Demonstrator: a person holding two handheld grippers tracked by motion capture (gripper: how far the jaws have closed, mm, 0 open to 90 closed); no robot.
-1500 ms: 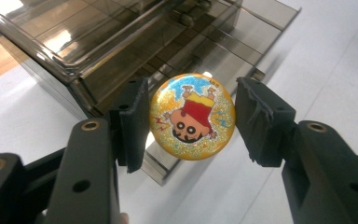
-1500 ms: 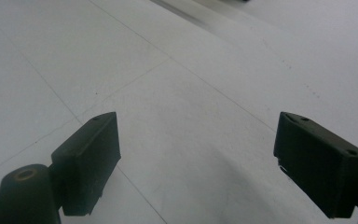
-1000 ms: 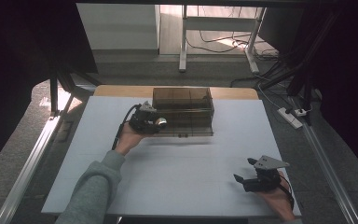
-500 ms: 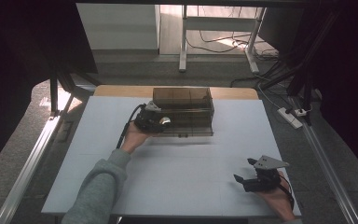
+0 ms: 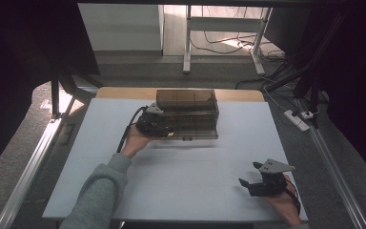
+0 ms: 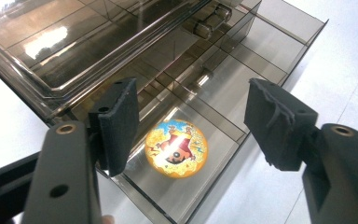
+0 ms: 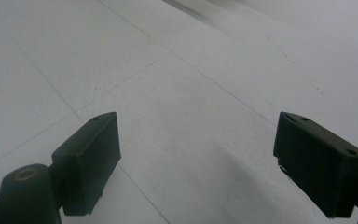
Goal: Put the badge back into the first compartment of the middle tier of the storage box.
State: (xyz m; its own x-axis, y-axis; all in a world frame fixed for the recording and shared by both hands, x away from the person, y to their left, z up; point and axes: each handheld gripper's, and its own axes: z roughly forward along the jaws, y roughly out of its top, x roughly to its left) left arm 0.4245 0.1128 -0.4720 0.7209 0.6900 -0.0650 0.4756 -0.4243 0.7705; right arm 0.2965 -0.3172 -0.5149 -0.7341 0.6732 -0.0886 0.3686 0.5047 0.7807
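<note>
A smoky clear plastic drawer box (image 5: 187,107) stands at the far middle of the white table (image 5: 200,162), its lower drawer (image 6: 223,88) pulled out toward me. A round yellow-and-red picture disc (image 6: 176,148) lies flat in the drawer's nearest compartment. My left gripper (image 6: 191,121) hovers open just above that disc, jaws well apart on either side of it, and sits at the drawer's left end (image 5: 164,129) in the high view. My right gripper (image 5: 250,179) rests open low over the table's near right, with bare tabletop (image 7: 186,116) between its jaws.
A wooden strip (image 5: 124,93) borders the table's far edge behind the box. Two small cylinders (image 6: 207,23) lie in a farther drawer compartment. A power strip (image 5: 298,119) and cables lie on the floor at the right. A metal rail (image 5: 28,167) runs along the left.
My left gripper has crept a little to the right and forward along the open drawer. The right gripper has stayed put.
</note>
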